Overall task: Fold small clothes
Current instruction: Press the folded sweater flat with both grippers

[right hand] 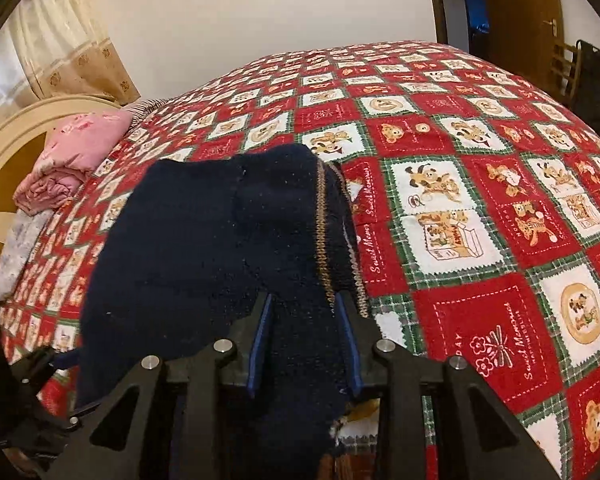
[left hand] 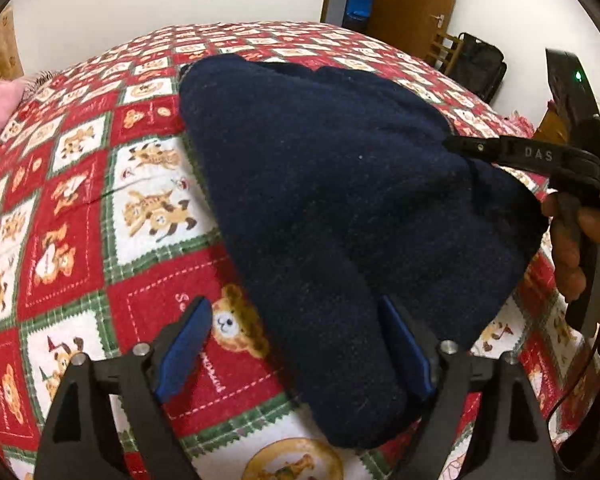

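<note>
A dark navy knitted sweater [left hand: 340,184] lies folded into a rough triangle on the red teddy-bear quilt [left hand: 72,208]. My left gripper [left hand: 296,344] stands open and wide over its near end. The sleeve end lies between the blue pads [left hand: 184,344], against the right one and clear of the left one. In the right wrist view the sweater [right hand: 204,240], with a tan-striped hem [right hand: 322,232], runs up between the pads of my right gripper [right hand: 304,336]. Its jaws stand narrowly apart and open around the cloth. The right gripper [left hand: 472,147] also shows at the sweater's right edge, with a hand [left hand: 568,248] on its handle.
Folded pink cloth [right hand: 76,152] and a pale headboard [right hand: 4,148] sit at the bed's left end, with a curtain [right hand: 60,48] behind. A wooden door [left hand: 416,4] and a dark bag [left hand: 480,64] stand beyond the far right corner. Bare quilt [right hand: 480,208] spreads right of the sweater.
</note>
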{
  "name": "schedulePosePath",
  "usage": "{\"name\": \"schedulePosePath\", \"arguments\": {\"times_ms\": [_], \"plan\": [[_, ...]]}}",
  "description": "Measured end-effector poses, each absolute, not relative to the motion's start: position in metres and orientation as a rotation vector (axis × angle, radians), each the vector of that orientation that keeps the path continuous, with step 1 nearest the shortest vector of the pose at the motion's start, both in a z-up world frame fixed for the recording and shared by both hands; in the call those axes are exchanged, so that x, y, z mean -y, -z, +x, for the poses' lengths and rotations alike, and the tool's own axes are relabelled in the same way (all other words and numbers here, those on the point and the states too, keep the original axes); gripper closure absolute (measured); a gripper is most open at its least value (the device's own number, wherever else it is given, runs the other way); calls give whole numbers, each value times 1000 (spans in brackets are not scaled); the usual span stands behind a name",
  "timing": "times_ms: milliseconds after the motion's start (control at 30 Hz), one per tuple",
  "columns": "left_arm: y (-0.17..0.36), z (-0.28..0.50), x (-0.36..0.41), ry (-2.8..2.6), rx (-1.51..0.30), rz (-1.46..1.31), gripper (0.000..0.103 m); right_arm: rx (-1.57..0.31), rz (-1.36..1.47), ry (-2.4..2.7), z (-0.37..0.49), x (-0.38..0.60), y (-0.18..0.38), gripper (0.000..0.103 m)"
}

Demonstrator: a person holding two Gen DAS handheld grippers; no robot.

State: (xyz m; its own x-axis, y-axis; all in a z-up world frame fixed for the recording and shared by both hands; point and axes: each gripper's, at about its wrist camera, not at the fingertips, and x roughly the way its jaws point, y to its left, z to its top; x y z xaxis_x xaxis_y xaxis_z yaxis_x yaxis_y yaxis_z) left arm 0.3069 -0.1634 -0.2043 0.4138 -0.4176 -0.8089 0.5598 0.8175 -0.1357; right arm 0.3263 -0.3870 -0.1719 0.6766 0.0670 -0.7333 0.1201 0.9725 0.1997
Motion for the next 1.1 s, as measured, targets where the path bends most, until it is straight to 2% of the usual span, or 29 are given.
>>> {"name": "schedulePosePath", "arguments": {"times_ms": [133,233,333,467,733,967,1100], "plan": [[200,309,158,611,-975,130,15,-729,126,56,329,361,141,68],[198,309,159,598,-980,133,14,-726,109,-42,352,335,132,55],[200,309,160,577,-987,147,12,-783,49,-106,370,305,145,55],[202,310,160,560,-994,152,9,-896,-69,-66,394,287,189,55],[196,313,160,558,-1002,182,9,-853,-11,-103,385,303,194,55],[161,341,151,479,-912,142,9,-817,-11,-119,372,306,194,54],[164,367,175,423,-881,223,9,-795,-38,-132,362,307,197,54]]}}
